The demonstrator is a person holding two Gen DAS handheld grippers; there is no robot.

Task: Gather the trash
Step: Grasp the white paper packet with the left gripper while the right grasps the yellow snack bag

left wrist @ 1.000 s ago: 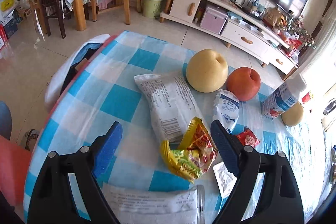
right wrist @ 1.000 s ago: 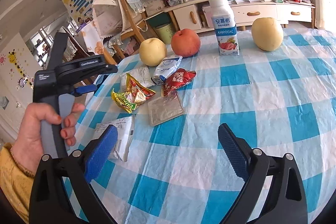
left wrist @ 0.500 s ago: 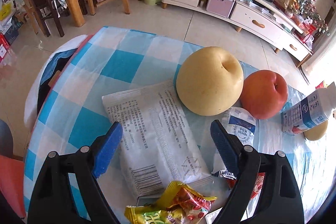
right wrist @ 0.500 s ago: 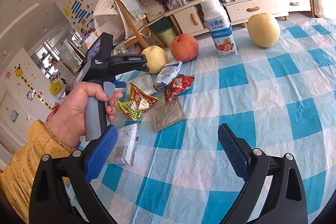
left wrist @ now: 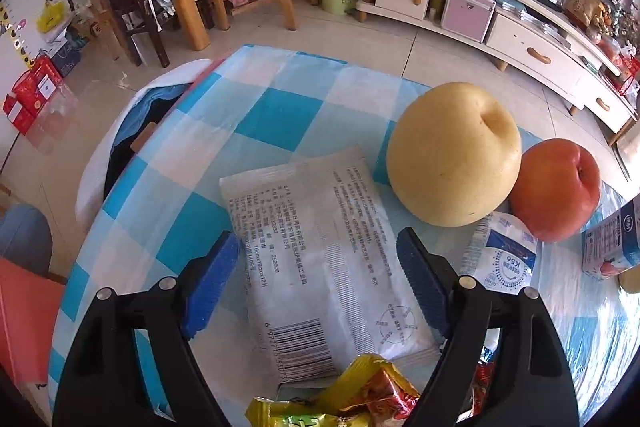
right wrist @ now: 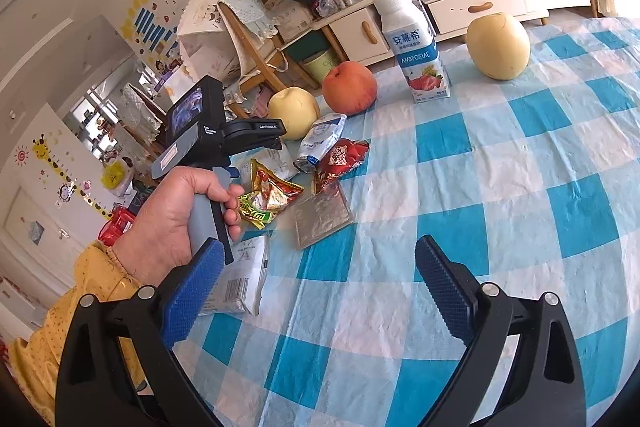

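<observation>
My left gripper (left wrist: 318,281) is open, its jaws on either side of a flat white printed wrapper (left wrist: 320,255) on the checked tablecloth. A yellow and red snack wrapper (left wrist: 352,403) lies just below it. A small white and blue packet (left wrist: 500,259) lies to the right. In the right wrist view my right gripper (right wrist: 316,299) is open and empty above the cloth. There the left gripper (right wrist: 256,139) hovers over the trash pile: yellow wrapper (right wrist: 268,195), red wrapper (right wrist: 340,159), silver foil square (right wrist: 320,215), white barcode packet (right wrist: 244,279).
A yellow pear (left wrist: 454,155) and a red apple (left wrist: 556,187) sit just behind the white wrapper. A yoghurt carton (right wrist: 416,43) and a second pear (right wrist: 498,45) stand further back. The table's left edge (left wrist: 120,179) drops to a chair and floor.
My left gripper has moved forward over the yellow wrapper and now straddles the white printed wrapper, closer to the pear. My right gripper has stayed nearly still.
</observation>
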